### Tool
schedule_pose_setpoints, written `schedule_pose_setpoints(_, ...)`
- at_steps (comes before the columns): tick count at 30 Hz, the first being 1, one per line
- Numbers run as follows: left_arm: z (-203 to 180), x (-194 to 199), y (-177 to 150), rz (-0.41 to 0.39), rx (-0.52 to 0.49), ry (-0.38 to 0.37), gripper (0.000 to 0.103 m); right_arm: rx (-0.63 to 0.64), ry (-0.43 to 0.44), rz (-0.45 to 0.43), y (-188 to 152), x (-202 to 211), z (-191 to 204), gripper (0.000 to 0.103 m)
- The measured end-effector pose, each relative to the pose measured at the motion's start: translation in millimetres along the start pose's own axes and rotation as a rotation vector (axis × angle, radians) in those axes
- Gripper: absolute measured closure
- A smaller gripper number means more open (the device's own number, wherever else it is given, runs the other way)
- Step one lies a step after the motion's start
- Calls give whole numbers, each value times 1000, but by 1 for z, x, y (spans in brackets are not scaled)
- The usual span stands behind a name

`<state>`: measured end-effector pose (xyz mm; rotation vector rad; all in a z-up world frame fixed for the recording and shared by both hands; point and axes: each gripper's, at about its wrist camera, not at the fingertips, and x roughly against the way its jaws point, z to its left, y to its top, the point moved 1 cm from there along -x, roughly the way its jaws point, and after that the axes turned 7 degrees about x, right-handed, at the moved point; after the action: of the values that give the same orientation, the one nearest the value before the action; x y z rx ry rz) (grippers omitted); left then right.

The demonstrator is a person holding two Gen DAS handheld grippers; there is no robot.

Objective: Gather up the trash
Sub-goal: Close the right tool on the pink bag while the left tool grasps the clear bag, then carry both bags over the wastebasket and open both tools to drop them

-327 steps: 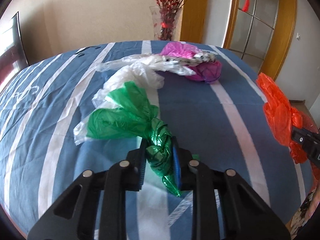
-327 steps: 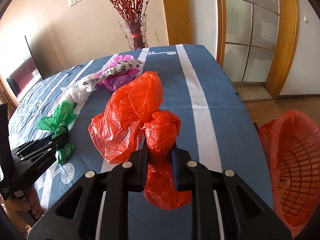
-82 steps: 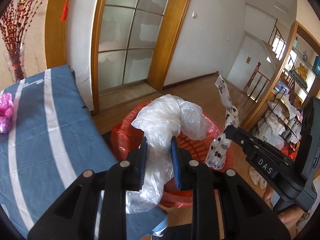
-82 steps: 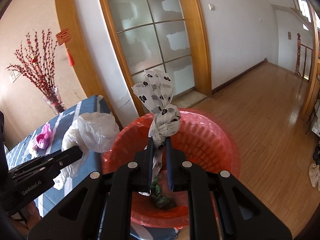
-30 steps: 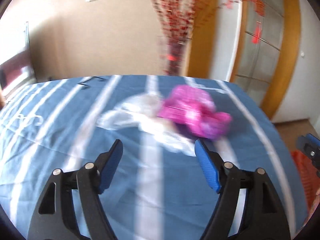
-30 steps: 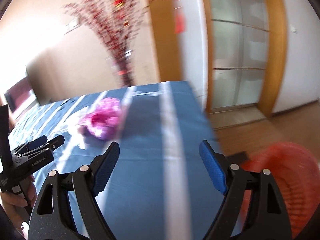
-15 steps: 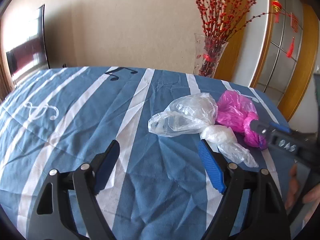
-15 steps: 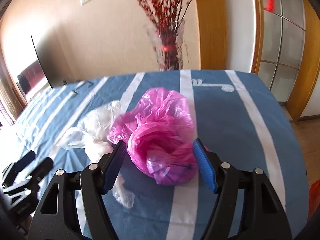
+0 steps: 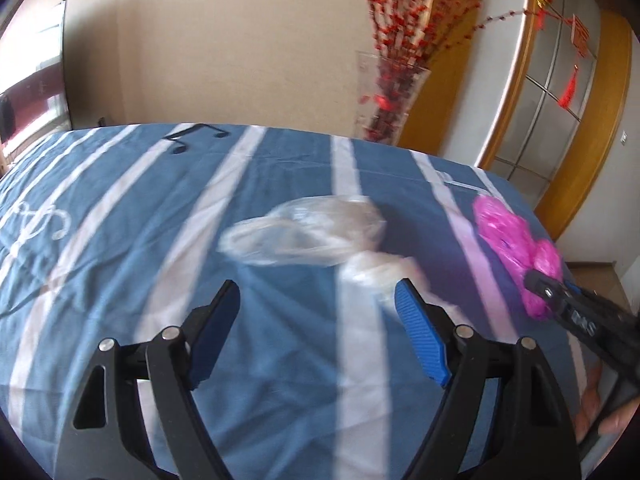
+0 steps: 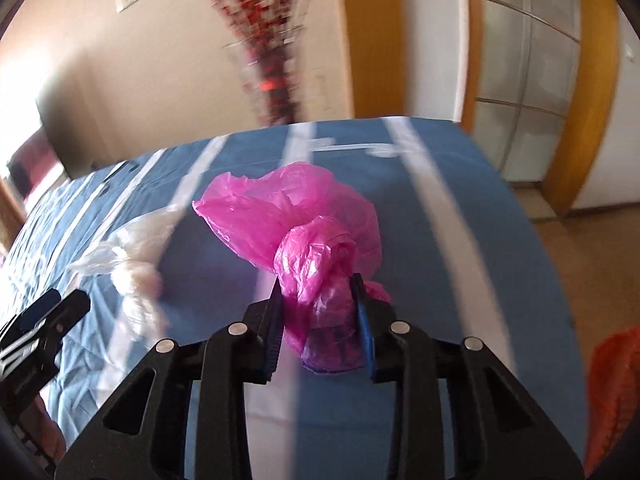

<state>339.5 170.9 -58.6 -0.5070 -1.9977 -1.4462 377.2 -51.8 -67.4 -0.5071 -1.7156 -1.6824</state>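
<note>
In the left wrist view, the left gripper (image 9: 316,312) has its jaws wide apart and empty, just before the clear bag (image 9: 308,236) lying on the striped desk (image 9: 120,216); next it must reach the bag and close. In the right wrist view, the right gripper (image 10: 318,300) is closing around the knot of the pink bag (image 10: 296,216), pads touching it; then comes the carry to the red basket (image 10: 612,384).

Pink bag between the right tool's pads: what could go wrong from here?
1. The right tool is closing on the pink bag only at its knot; the thin plastic could slip or tear when lifted.
2. The clear bag lies right beside it, so its loose film may drag along.
3. The left tool is open short of the clear bag and could miss.
</note>
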Motion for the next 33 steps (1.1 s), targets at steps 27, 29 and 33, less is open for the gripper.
schedule_pose_setpoints(27, -63, -26, 2, 105, -111, 10, 81, -92, 29, -64, -36, 71, -63, 71)
schedule_pose_setpoints(29, -73, -11, -1, 90, -130, -11, 81, -96, 26, -80, -39, 81, -66, 71)
schedule_pose_setpoints(33, -94, 19, -8, 67, -170, -62, 81, -114, 13, -114, -48, 109, -77, 71)
